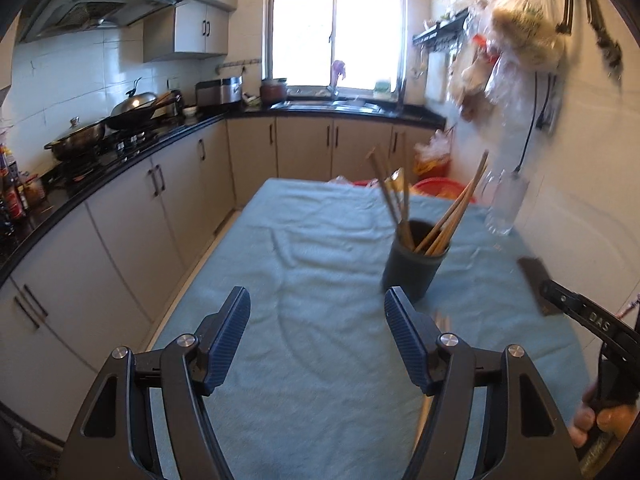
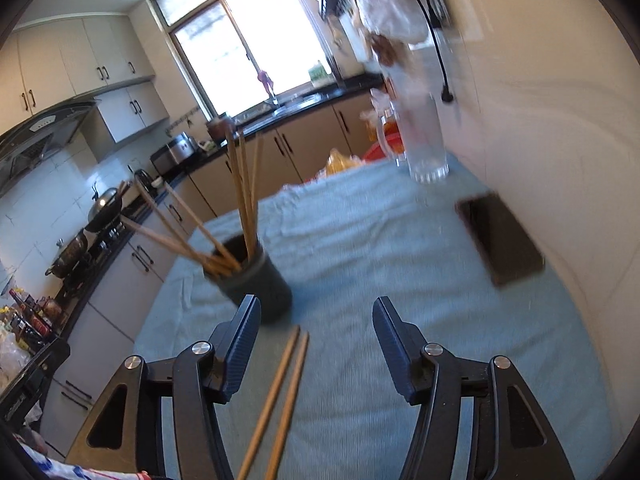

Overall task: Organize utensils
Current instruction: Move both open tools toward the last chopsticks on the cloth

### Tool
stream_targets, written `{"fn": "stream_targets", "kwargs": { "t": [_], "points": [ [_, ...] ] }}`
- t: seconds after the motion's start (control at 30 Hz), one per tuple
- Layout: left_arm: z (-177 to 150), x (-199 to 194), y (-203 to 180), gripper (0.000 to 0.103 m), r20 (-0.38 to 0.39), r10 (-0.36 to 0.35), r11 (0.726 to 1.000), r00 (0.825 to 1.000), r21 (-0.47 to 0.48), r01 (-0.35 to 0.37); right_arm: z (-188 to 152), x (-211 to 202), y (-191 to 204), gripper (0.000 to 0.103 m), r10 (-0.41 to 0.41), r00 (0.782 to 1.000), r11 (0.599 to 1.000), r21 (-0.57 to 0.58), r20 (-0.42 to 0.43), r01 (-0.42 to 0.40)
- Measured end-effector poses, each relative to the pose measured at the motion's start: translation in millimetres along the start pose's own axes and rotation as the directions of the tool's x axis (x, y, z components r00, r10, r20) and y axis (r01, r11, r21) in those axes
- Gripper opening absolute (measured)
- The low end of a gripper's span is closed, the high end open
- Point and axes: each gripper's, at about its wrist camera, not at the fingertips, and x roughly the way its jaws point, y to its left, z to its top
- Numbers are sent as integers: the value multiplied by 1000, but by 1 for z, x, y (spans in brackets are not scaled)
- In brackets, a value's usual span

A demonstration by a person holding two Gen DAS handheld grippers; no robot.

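Observation:
A dark round holder (image 1: 414, 266) stands on the blue cloth (image 1: 320, 264) and holds several wooden chopsticks (image 1: 452, 216). My left gripper (image 1: 318, 320) is open and empty, just short of the holder and to its left. In the right wrist view the holder (image 2: 258, 284) stands ahead on the left, with its chopsticks (image 2: 240, 184) leaning out. Two loose chopsticks (image 2: 282, 396) lie on the cloth (image 2: 380, 248) between the fingers of my right gripper (image 2: 316, 328), which is open. The right gripper's body (image 1: 592, 320) shows at the left view's right edge.
A clear glass mug (image 2: 424, 144) stands at the cloth's far right by the wall. A dark flat phone (image 2: 500, 236) lies on the cloth at the right. The kitchen counter with pans (image 1: 120, 120) runs along the left. Bags (image 1: 520, 36) hang on the right wall.

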Motion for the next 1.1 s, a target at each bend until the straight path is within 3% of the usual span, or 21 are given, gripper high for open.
{"fn": "stream_targets", "kwargs": {
  "t": [0.23, 0.87, 1.1],
  "points": [
    [-18, 6, -1, 69, -43, 12, 999, 999, 32, -11, -36, 12, -4, 63, -7, 996, 999, 31, -85, 10],
    [-32, 34, 7, 69, -135, 4, 1000, 991, 9, -3, -75, 47, 24, 65, -51, 969, 994, -105, -240, 27],
    [-39, 54, 12, 69, -192, -13, 1000, 981, -14, 10, -87, 62, 36, 65, -107, 958, 979, -194, -267, 55]
  ]
}}
